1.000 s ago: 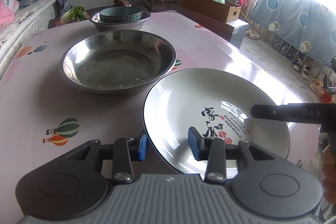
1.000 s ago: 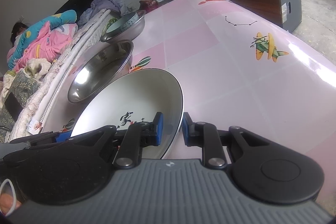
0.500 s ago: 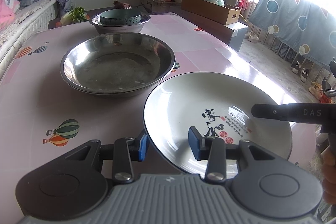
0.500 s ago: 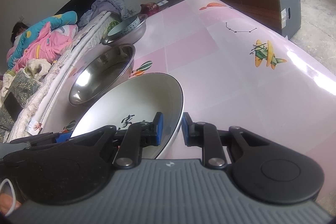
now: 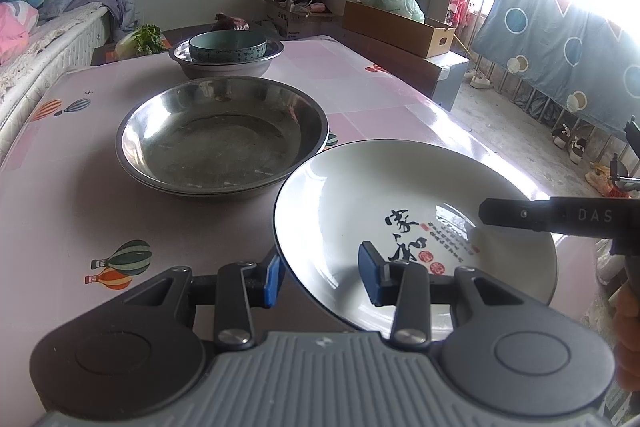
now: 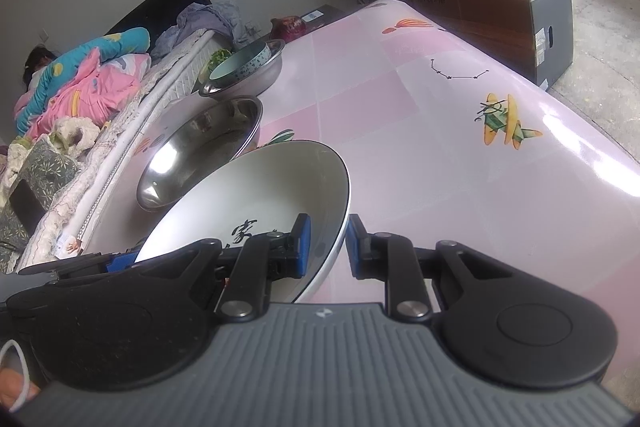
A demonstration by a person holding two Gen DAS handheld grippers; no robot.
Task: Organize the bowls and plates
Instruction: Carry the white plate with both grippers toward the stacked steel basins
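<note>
Looking along my left hand-held gripper (image 5: 322, 277), its jaws straddle the plate's (image 5: 360, 211) near rim; whether they pinch it I cannot tell. Steel basin (image 5: 222, 135) sits just beyond on the worktop (image 5: 60, 187). My right hand-held gripper (image 6: 327, 246) is clenched on the plate's (image 6: 260, 195) right rim.

steel basin (image 5: 222, 135) ahead, pink table (image 6: 460, 155) right bare
</note>
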